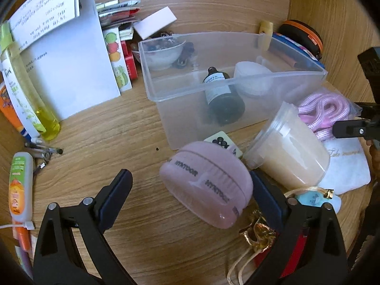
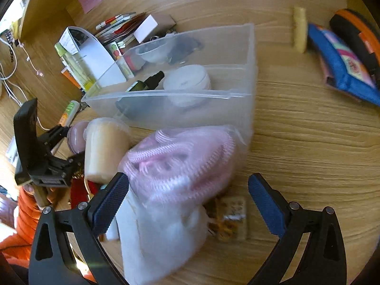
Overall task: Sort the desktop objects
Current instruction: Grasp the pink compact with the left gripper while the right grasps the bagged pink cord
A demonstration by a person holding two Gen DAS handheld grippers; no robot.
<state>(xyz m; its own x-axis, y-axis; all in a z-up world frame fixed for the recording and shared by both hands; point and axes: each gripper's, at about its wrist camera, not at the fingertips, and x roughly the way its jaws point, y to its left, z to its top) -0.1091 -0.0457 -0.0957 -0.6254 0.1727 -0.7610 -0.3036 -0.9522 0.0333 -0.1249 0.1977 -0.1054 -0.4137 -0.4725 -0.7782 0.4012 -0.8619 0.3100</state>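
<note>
The right wrist view is smeared with motion blur, so the small tan and gold things under the clear bag of pink cord (image 2: 182, 161) cannot be made out, and the lower end of that bag dissolves into a white haze. In the left wrist view the black frame of the left gripper (image 1: 191, 188) cuts off a gold trinket (image 1: 257, 234) and something red behind it; the white papers (image 1: 71, 71) run out of frame at the top left. The left gripper stands wide open around the pink round case (image 1: 206, 187), which lies on its side on the bench (image 1: 118, 128) — its right finger sits just beside the case, whether touching I cannot tell, and its left finger is well apart from it. The right gripper (image 2: 188, 198) is also spread wide and holds nothing; the cord bag lies between its fingers, close against the left one. Just beyond, the clear plastic bin (image 1: 237, 87) holds a dark bottle (image 1: 220, 95) on its side and a white round container (image 1: 251, 76), with a lidded cup of pale cream (image 1: 287, 149) lying tipped beside the bin.
</note>
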